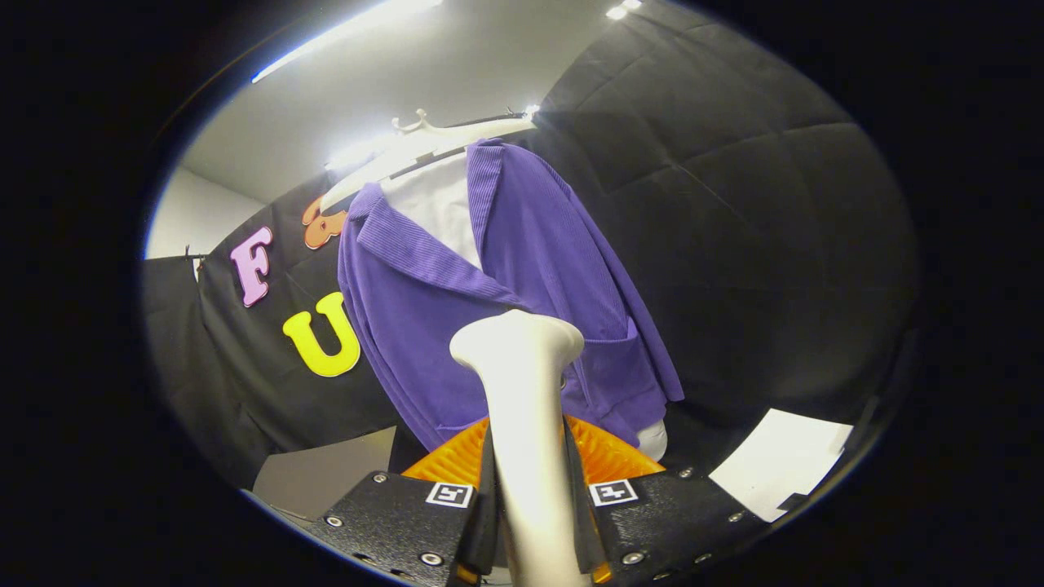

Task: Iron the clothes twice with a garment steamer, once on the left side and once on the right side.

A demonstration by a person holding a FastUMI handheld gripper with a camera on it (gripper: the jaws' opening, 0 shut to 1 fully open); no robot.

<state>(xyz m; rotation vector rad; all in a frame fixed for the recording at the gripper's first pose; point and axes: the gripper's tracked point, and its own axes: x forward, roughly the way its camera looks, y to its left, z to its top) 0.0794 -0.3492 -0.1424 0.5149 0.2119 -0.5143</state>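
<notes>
claw (pixel 528 497): clamped on my white steamer (pixel 522 391), both fingers pressing its handle
risk: head snagging the purple jacket (pixel 522 310) lapel, dragging it off the hanger (pixel 424 151)

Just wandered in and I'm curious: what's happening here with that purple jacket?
A handheld gripper has its fingers shut on the white handle of a garment steamer. The steamer's head points up at a purple jacket hanging on a white hanger over a white shirt. The head sits low near the jacket's front; whether it touches the fabric is unclear.
</notes>
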